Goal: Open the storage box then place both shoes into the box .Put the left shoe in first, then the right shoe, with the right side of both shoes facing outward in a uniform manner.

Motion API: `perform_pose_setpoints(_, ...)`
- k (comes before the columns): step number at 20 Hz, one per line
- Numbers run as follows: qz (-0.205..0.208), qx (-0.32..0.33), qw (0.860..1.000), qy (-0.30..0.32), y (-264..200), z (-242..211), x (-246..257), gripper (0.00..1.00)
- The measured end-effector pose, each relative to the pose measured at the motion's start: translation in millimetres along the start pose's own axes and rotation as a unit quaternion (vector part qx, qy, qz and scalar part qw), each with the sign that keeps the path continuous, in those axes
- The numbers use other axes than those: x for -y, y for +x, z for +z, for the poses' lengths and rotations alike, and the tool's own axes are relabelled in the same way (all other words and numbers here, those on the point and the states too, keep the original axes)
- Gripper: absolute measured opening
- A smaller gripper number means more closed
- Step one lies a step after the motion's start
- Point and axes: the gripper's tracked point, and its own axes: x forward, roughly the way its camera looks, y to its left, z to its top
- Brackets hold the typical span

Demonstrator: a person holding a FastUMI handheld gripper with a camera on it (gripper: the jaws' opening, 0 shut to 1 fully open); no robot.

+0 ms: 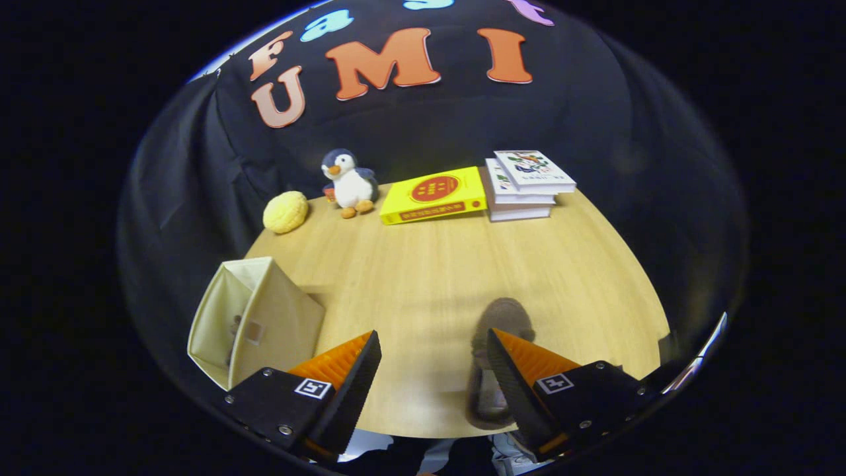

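My gripper (433, 334) is open above the near part of the wooden table (423, 264), and nothing is pressed between its orange fingers (337, 360). A brown shoe (503, 316) lies on the table, toe pointing away, just inside the right finger, which hides part of it. Left of the left finger stands the cream fabric storage box (281, 317), its opening turned to the left. A small dark shape (234, 328) shows inside the opening; I cannot tell what it is.
Along the far edge of the table sit a yellow round plush (285, 211), a penguin toy (350, 182), a yellow book (433, 195) and a stack of white books (525, 188). The table's near edge runs just under the fingers.
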Motion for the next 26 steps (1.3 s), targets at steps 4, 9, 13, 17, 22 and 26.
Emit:
perform_pose_setpoints(4, -0.054, -0.022, 0.998, -0.012, 21.5, -37.5, 63.7, 0.95)
perform_pose_setpoints(9, -0.055, -0.054, 0.997, -0.027, 49.4, -73.5, 89.7, 0.81)
perform_pose_setpoints(13, -0.047, -0.056, 0.996, -0.047, 73.4, -79.2, 92.9, 0.65)
perform_pose_setpoints(17, -0.029, -0.057, 0.997, -0.047, 78.7, -78.0, 91.9, 0.48)
perform_pose_setpoints(22, -0.030, -0.065, 0.997, -0.027, 87.3, -80.2, 90.6, 0.19)
perform_pose_setpoints(26, -0.024, -0.080, 0.997, -0.002, 81.2, -83.1, 91.8, 0.06)
